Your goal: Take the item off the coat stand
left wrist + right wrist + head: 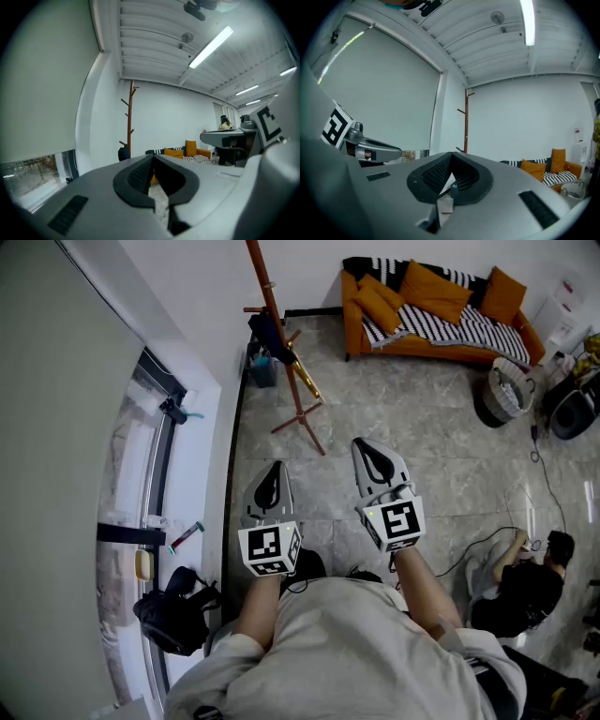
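Observation:
A brown wooden coat stand (281, 329) rises near the white wall, several steps ahead of me. A dark bag (267, 334) with a yellowish strip hangs low on it. The stand (130, 119) and the dark bag (123, 153) also show in the left gripper view; in the right gripper view only the stand (466, 122) shows. My left gripper (271, 474) and right gripper (368, 452) are held level side by side, well short of the stand. Both are shut with nothing between their jaws.
An orange sofa (436, 306) with striped cover and cushions stands against the far wall. A basket (507, 390) sits to its right. A seated person (525, 582) is at lower right. A window ledge (173, 521) with a black bag (173, 615) runs along the left.

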Available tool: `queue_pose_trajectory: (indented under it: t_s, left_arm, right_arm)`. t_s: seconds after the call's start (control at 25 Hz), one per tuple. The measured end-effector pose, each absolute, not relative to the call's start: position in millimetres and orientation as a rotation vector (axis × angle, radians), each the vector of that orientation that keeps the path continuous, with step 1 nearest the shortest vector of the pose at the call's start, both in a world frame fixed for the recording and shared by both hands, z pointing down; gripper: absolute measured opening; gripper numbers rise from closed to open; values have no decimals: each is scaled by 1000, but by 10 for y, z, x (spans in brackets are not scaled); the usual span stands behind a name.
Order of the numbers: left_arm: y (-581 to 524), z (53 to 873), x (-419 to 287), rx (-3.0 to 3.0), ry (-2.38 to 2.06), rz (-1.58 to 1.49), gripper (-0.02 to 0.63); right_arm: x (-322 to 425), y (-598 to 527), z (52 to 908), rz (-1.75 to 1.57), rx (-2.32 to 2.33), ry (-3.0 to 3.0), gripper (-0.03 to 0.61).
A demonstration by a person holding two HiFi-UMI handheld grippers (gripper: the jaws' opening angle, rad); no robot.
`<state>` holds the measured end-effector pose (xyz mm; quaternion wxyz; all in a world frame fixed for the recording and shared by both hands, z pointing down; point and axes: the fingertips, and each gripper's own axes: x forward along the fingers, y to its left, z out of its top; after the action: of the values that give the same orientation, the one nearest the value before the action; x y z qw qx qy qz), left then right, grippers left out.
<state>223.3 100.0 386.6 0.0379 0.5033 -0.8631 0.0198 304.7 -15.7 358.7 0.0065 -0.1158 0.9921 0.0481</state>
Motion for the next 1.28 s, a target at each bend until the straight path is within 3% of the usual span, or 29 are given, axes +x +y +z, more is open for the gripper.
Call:
queue_pose_trajectory:
  t_s: [0.36,1.0,1.28]
  left_arm:
    - [1174,3998,1859,1527,-2607,64,11]
    - [1543,4138,227,1625,-2502,21,11]
    - [1502,4412,-255,1601,-2427,-35,11]
  right_arm:
    - [2584,29,3729,100,-325,3142,5]
    - [805,506,3794,166,-334,3199,6]
    - [416,487,4026,194,-355,3286,6]
